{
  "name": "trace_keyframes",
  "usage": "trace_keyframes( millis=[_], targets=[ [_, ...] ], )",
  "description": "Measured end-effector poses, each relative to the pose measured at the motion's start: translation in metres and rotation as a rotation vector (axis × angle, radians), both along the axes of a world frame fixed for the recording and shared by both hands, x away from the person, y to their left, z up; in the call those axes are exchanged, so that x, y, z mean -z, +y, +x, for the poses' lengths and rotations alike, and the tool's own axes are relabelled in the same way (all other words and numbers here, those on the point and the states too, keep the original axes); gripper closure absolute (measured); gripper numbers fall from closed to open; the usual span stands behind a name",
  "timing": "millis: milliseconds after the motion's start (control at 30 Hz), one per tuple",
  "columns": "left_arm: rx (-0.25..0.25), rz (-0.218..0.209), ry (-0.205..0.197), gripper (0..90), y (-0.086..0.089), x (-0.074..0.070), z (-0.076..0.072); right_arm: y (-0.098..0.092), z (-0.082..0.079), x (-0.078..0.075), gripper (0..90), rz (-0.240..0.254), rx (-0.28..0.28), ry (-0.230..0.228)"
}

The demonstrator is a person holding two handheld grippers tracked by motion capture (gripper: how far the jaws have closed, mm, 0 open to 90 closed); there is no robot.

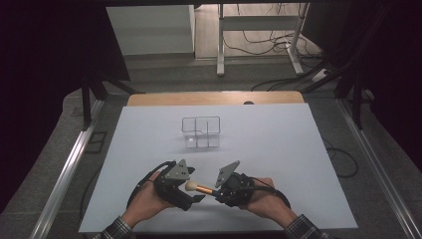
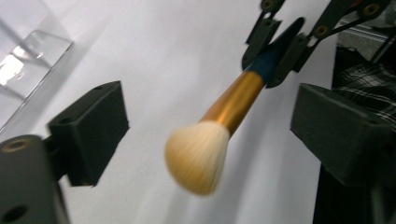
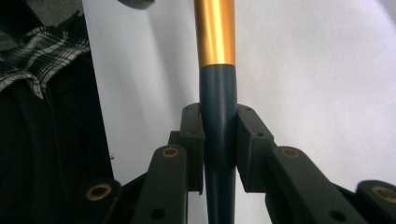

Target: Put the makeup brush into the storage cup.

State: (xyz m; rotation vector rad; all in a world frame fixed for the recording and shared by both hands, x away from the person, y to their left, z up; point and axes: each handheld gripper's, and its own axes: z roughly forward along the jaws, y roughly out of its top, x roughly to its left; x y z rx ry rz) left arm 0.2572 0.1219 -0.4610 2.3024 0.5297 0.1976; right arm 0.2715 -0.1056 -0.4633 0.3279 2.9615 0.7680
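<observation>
A makeup brush (image 1: 198, 188) with a cream head, gold ferrule and dark blue handle is held level just above the white table (image 1: 278, 149) near its front edge. My right gripper (image 1: 222, 191) is shut on the blue handle (image 3: 217, 107), its pads pressing both sides. In the left gripper view, the brush head (image 2: 198, 156) hangs between the wide-apart jaws of my open left gripper (image 2: 215, 140), touching neither pad. The right gripper (image 2: 278, 51) also shows in that view, clamped on the handle end. My left gripper (image 1: 193, 193) faces the right one from the left.
A clear plastic organizer (image 1: 200, 132) with several compartments stands at the middle of the table, beyond both hands; its corner (image 2: 28, 60) also appears in the left gripper view. A wooden edge (image 1: 214, 98) runs along the far side. Plaid sleeves enter from the bottom.
</observation>
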Motion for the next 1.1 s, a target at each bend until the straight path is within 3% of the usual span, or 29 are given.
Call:
trace_keyframes(
  millis=[167,333,700,900,1100],
  targets=[
    [-0.056,-0.018,0.011,4.5,0.010,0.001,-0.001,-0.006,0.002,-0.001,74.3,0.009,0.035,0.003],
    [-0.076,-0.033,0.027,3.6,0.014,0.003,-0.001,-0.009,0.004,-0.001,74.2,0.014,0.051,0.006],
    [-0.108,0.000,-0.012,2.1,0.019,0.008,-0.001,-0.018,0.008,-0.003,74.2,0.029,0.110,-0.005],
    [-0.126,-0.011,-0.027,2.1,0.023,0.009,0.000,-0.024,0.009,-0.005,74.2,0.046,0.142,-0.019],
    [-0.168,-0.042,-0.005,1.9,0.030,0.011,0.000,-0.031,0.010,-0.008,74.2,0.085,0.185,-0.047]
  ],
)
